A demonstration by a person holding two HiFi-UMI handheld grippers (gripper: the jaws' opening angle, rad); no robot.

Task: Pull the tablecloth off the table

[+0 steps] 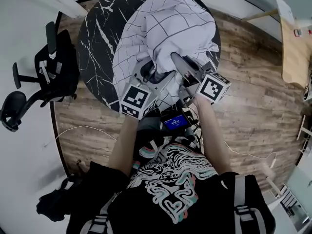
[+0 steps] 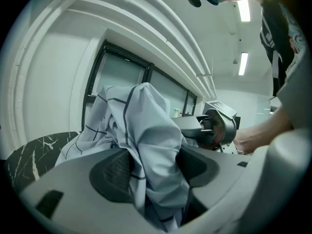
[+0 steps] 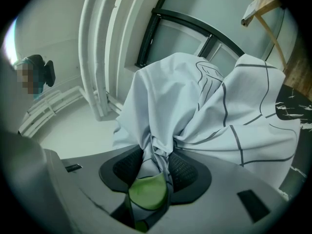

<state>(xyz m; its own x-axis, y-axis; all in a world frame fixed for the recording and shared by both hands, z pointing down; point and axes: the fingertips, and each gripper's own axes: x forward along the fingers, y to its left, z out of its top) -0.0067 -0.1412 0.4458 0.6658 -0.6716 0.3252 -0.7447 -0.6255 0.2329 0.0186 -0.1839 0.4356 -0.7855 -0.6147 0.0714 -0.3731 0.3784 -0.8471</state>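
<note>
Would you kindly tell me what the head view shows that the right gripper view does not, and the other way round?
Only the head view shows the whole round table, part of it already bare, along with the left gripper and an office chair beside the table. Only the right gripper view shows the pads pinching a gathered fold of cloth, with a green patch between them. Both views show the grid-lined tablecloth bunched up, the right gripper and the black marbled table.

The bunched cloth (image 1: 168, 28) hides the middle and right of the bench (image 1: 97, 43), whose far rim is cut off. A green thing (image 3: 146, 195) between the right gripper's (image 3: 156, 168) jaws cannot be identified.
</note>
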